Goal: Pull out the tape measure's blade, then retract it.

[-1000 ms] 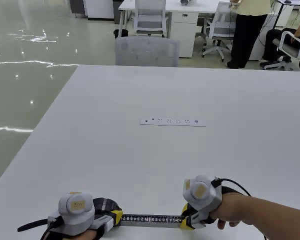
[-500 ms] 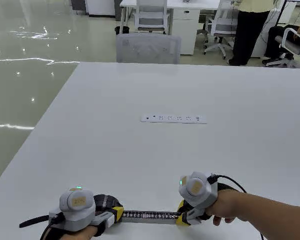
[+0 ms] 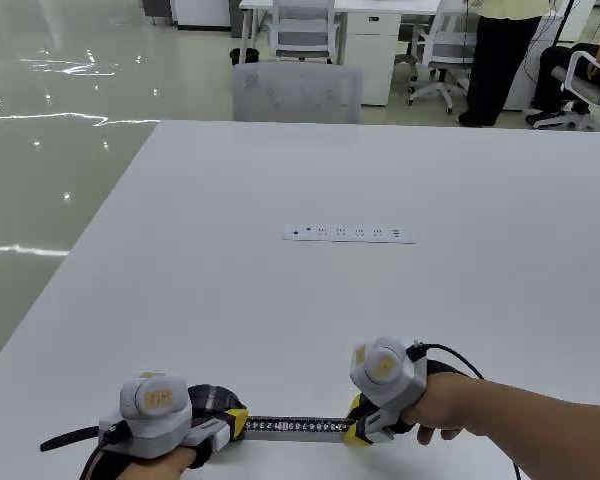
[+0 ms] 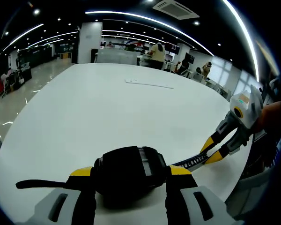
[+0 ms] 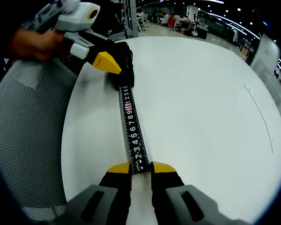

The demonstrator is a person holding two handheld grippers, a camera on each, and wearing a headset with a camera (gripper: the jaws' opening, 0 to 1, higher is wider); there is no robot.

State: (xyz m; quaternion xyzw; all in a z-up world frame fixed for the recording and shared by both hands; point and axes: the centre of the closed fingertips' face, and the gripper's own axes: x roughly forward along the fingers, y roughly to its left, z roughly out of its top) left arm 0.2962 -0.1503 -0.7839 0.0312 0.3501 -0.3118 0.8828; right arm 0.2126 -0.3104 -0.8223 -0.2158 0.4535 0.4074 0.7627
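The tape measure (image 4: 129, 174) lies on the white table (image 3: 280, 300) at its near edge, about 7 o'clock in the head view. It is clamped in the jaws of the left gripper (image 3: 223, 422), likely to anchor it. Its blade (image 5: 130, 124) runs flat toward 3 o'clock, where the right gripper (image 5: 140, 166) pinches the tip, keeping it taut. A power strip (image 3: 348, 234) lies well apart at 12 o'clock.

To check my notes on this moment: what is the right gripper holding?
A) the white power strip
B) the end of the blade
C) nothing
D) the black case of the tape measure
B: the right gripper has its fingers shut on the end of the blade, while the left gripper holds the black case.
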